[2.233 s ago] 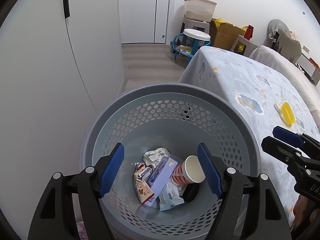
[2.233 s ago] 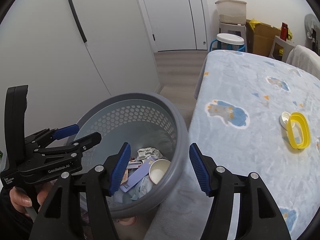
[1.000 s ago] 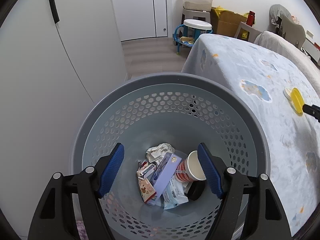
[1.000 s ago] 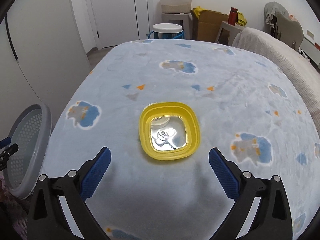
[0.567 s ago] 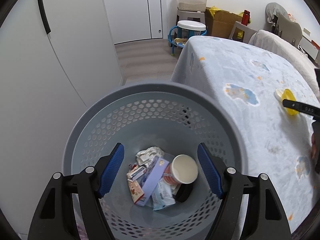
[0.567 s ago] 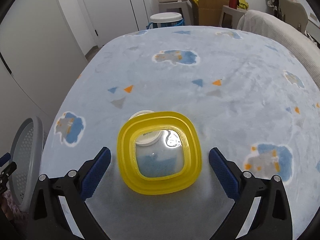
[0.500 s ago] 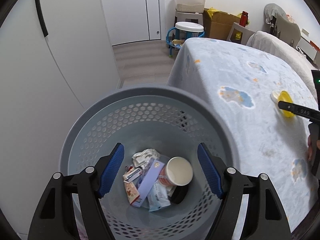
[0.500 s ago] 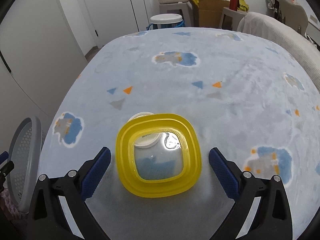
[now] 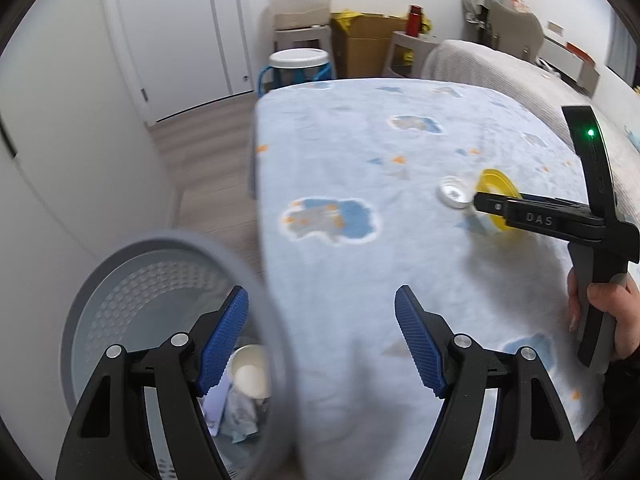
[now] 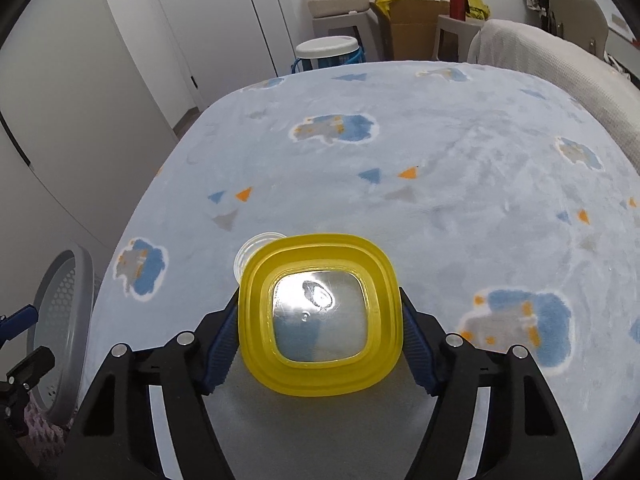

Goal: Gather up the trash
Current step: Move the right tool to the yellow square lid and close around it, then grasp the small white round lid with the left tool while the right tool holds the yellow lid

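A yellow square lid (image 10: 320, 312) with a clear middle lies on the blue blanket. My right gripper (image 10: 320, 316) straddles it, jaws closing, and both blue pads touch the lid's sides. A small clear round lid (image 10: 256, 246) peeks out behind it. In the left wrist view the yellow lid (image 9: 496, 184) and the round lid (image 9: 454, 194) sit at the tips of the right gripper (image 9: 492, 206), which a hand (image 9: 608, 320) holds. My left gripper (image 9: 320, 296) is open and empty over the rim of the grey basket (image 9: 120, 260). A paper cup (image 9: 250, 376) and wrappers lie inside.
The bed's blue blanket (image 9: 360, 152) fills the middle, and the basket (image 10: 60, 300) stands at its left edge beside a white wardrobe wall. Beyond the bed are a white door (image 9: 180, 32), a blue stool (image 9: 296, 64) and cardboard boxes (image 9: 364, 48).
The left gripper swung right, from above the basket's inside to its rim and the bed's edge. The right gripper's jaws came in from wide apart onto the yellow lid's sides.
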The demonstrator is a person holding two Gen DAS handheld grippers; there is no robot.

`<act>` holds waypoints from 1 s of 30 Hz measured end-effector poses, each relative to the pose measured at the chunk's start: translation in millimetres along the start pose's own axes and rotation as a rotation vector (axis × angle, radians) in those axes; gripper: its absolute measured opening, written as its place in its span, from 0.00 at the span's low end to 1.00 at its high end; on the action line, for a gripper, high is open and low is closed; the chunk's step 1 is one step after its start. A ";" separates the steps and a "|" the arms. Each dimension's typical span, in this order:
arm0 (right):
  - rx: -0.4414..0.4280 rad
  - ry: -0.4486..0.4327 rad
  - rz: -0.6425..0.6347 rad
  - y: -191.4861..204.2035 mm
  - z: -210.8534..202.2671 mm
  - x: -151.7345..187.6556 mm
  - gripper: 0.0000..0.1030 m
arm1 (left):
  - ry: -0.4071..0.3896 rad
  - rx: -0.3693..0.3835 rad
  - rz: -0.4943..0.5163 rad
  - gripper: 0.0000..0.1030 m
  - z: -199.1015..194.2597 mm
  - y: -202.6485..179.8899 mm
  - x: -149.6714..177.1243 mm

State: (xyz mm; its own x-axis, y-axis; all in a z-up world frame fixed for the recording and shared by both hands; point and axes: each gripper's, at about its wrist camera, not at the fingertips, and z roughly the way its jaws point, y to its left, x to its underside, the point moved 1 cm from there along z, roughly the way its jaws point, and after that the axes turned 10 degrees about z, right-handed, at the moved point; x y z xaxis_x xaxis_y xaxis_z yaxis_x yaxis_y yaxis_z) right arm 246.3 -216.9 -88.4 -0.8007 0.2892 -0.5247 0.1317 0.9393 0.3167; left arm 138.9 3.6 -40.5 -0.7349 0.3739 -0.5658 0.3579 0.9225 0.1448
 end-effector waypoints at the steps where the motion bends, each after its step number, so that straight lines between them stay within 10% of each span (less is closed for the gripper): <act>1: -0.005 -0.005 0.008 -3.7 -3.6 -0.9 0.67 | 0.001 0.014 0.018 0.70 3.7 -10.5 -6.5; 15: 0.016 -0.093 0.142 -83.3 -47.3 -26.6 0.67 | 0.018 0.100 0.113 0.70 70.3 -103.3 -70.7; 30: -0.037 -0.145 0.249 -124.6 -70.0 -44.3 0.67 | 0.057 0.039 0.081 0.70 125.7 -120.0 -107.5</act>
State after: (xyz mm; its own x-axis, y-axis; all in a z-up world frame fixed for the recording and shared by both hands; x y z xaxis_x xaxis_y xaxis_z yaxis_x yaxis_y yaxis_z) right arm 224.4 -359.6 -49.4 -0.6543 0.5362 -0.5333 0.2906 0.8293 0.4773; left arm 247.4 -159.4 -99.1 -0.7337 0.4533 -0.5061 0.4389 0.8848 0.1563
